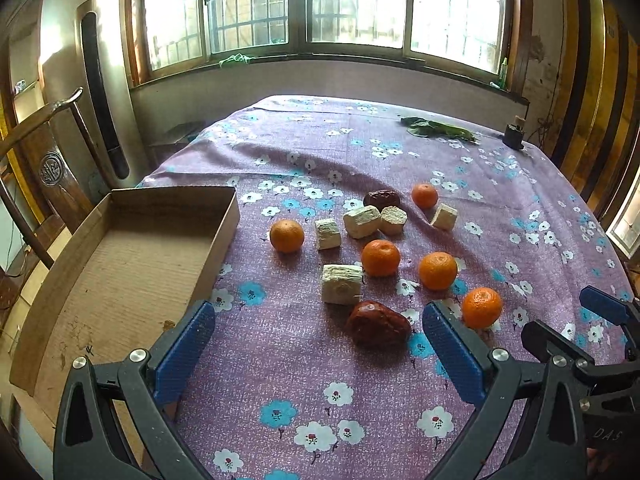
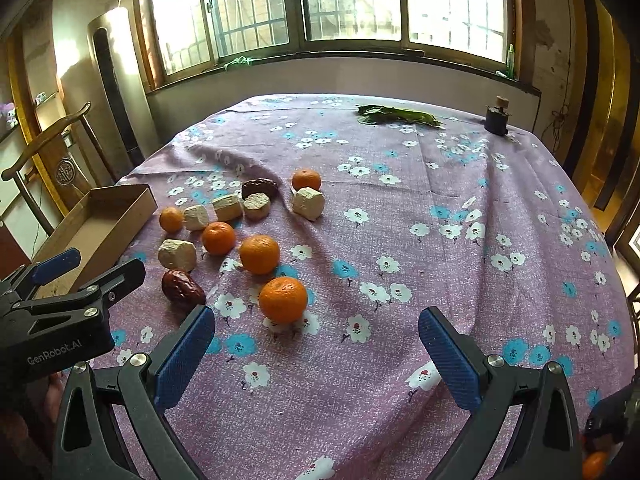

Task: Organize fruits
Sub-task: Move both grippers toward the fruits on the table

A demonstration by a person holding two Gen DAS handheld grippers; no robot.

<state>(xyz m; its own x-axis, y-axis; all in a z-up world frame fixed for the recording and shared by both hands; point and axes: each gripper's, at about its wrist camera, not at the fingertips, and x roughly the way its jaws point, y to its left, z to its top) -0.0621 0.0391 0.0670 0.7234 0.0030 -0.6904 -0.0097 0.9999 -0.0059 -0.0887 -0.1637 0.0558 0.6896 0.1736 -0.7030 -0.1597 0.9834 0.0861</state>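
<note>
Several mandarins lie on the purple floral tablecloth, among pale cut chunks and two dark red dates. My left gripper is open and empty, its jaws wide apart, with the near red date just ahead between them and a pale chunk behind it. An empty cardboard box sits to its left. My right gripper is open and empty; the nearest mandarin lies just ahead of its left finger. The left gripper also shows in the right wrist view, beside the box.
A green leafy bunch and a small dark bottle sit at the table's far right. A wooden chair stands left of the table. Windows run along the back wall. The right half of the cloth holds no objects.
</note>
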